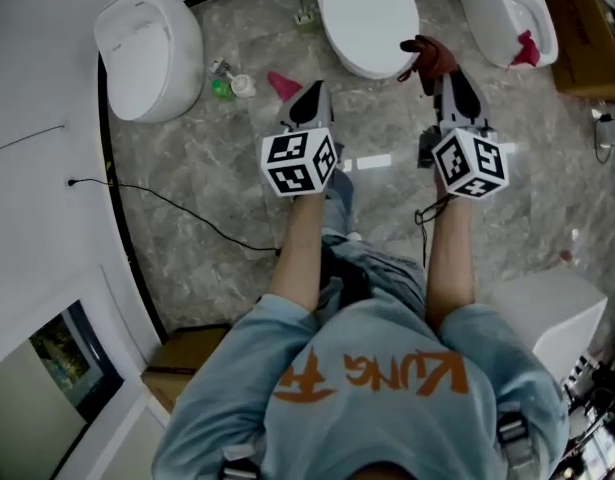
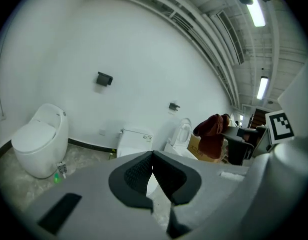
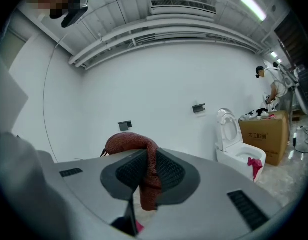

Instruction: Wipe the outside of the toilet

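Observation:
A white toilet point(image 1: 365, 18) with its lid down stands on the marble floor straight ahead; the left gripper view shows its tank point(image 2: 134, 140). My right gripper point(image 1: 442, 76) is shut on a dark red cloth point(image 1: 427, 56), held by the toilet's right front edge. In the right gripper view the cloth point(image 3: 128, 143) is draped over the right gripper point(image 3: 147, 156) and hangs down between its pads. My left gripper point(image 1: 309, 100) hovers over the floor just left of the bowl. In its own view the left gripper point(image 2: 152, 153) is shut and holds nothing.
A rounded white toilet point(image 1: 147, 53) stands at the left. An open toilet point(image 1: 507, 8) at the right has a pink cloth point(image 1: 527, 50) on its rim, with a cardboard box point(image 1: 587, 28) beyond. A green bottle point(image 1: 222, 88), a pink object point(image 1: 282, 83) and a black cable point(image 1: 177, 208) lie on the floor.

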`<state>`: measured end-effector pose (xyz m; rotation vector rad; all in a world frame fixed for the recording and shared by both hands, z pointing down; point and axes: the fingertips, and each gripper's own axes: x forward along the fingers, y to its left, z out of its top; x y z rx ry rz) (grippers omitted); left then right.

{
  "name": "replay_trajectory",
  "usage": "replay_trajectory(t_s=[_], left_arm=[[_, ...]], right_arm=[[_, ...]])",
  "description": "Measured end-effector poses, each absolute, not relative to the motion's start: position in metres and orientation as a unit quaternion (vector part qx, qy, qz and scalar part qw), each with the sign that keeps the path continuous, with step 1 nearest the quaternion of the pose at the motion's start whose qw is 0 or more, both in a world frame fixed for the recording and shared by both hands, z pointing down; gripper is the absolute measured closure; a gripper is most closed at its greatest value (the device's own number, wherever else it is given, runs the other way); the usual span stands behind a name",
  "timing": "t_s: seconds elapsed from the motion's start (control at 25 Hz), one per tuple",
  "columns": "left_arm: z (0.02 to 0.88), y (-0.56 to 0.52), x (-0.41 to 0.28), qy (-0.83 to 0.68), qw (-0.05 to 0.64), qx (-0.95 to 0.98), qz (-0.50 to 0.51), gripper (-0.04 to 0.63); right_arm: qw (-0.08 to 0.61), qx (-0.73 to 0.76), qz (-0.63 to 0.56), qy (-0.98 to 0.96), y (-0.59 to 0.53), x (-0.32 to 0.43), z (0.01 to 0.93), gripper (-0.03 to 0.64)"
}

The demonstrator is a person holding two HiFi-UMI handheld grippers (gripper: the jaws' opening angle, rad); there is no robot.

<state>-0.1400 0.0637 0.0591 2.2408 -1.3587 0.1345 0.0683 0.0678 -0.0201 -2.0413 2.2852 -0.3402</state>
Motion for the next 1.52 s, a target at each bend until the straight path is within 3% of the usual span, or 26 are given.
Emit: replay_trajectory(t_s=[0.36, 1.0, 1.52], left_arm=[[0.092, -0.030, -0.156, -0.512, 0.293, 0.806, 0.045, 0.601], [0.212, -0.027, -0.081, -0.516, 0.346, 0.777, 0.101, 0.601], [0.351, -0.014, -0.072, -0.523, 0.366, 0.758, 0.136, 0.601]], right_arm=[[0.001, -0.643, -0.145, 0.752, -0.026, 0.041, 0.020, 0.565], [-0.087, -0.574, -0.228, 0.781, -0.043, 0.079, 0.160, 0.565], [-0.132, -0.487, -0.274, 0.819, -0.030, 0.047, 0.316, 0.565]])
